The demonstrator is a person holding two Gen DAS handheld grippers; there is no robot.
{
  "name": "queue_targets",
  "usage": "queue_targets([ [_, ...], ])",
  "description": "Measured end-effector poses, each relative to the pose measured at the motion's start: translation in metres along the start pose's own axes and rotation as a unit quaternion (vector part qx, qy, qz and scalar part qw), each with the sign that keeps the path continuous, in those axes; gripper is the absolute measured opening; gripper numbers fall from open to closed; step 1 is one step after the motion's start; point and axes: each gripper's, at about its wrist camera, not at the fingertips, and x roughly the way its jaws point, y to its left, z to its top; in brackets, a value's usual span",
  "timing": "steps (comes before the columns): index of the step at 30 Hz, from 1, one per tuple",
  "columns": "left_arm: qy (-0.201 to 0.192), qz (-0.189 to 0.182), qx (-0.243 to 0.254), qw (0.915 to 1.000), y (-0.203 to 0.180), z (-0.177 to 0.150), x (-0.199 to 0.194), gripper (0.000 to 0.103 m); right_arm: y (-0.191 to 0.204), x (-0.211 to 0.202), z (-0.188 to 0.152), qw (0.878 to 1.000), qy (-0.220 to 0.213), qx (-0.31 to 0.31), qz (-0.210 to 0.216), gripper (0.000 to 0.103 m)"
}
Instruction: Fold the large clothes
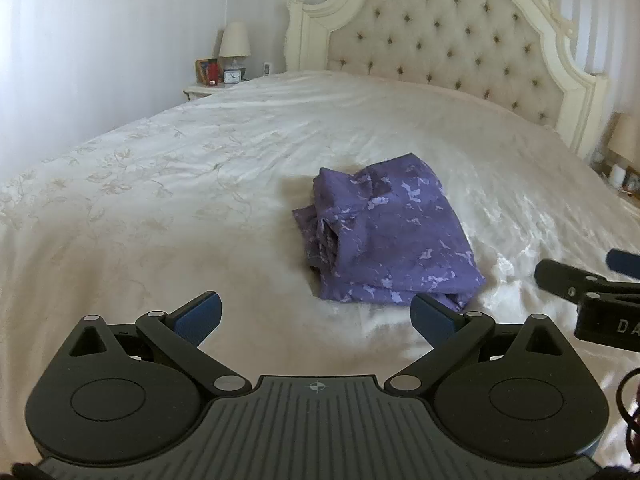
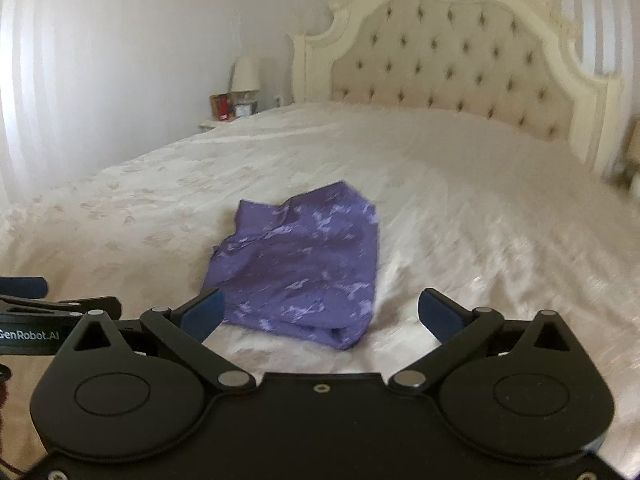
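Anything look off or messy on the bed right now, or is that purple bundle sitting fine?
Nothing damaged or spilled. The purple patterned garment lies folded on the cream bedspread, but unevenly: its left edge is bunched and rumpled. Both the left gripper and the right gripper are open and clear of it.

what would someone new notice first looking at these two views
The purple cloth, folded into a rough bundle, lies alone in the middle of the cream bedspread. Behind it rises the tufted headboard, with a lamp on the nightstand to its left. Near the camera, the left gripper and right gripper both stand open and empty, short of the cloth.
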Motion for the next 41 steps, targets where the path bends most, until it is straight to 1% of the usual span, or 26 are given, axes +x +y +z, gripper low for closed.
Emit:
queue_targets([
  [3,0.005,0.000,-0.003,1.0000,0.000,-0.001,0.000,0.102,0.002,-0.002,-0.001,1.000,-0.007,-0.008,-0.026,0.102],
  [4,0.007,0.003,-0.004,1.0000,0.000,-0.001,0.000,0.102,0.002,-0.002,-0.001,1.000,-0.005,-0.008,-0.024,0.102],
  [6,0.009,0.003,-0.003,0.9999,-0.001,-0.002,0.000,0.102,-0.002,0.001,-0.002,1.000,0.001,0.001,-0.006,0.102],
  [10,0.017,-0.006,-0.007,0.9998,0.001,-0.003,0.003,0.102,-0.006,0.005,-0.004,1.000,0.016,0.021,0.016,0.102],
  [13,0.024,-0.013,-0.013,0.9995,0.003,-0.004,0.006,0.102,-0.009,0.010,-0.006,0.999,0.028,0.037,0.025,0.102],
  [17,0.030,-0.014,-0.013,0.9994,0.004,-0.006,0.009,0.102,-0.014,0.013,-0.009,0.997,0.041,0.061,0.033,0.102],
  [26,0.036,-0.023,-0.009,0.9991,0.000,-0.007,0.013,0.102,-0.027,0.017,-0.014,0.994,0.050,0.090,0.028,0.102],
  [31,0.034,-0.023,-0.012,0.9991,0.001,-0.007,0.015,0.102,-0.031,0.020,-0.016,0.994,0.056,0.096,0.022,0.102],
  [41,0.034,-0.023,-0.013,0.9991,0.003,-0.007,0.022,0.102,-0.033,0.028,-0.022,0.992,0.068,0.107,0.024,0.102],
])
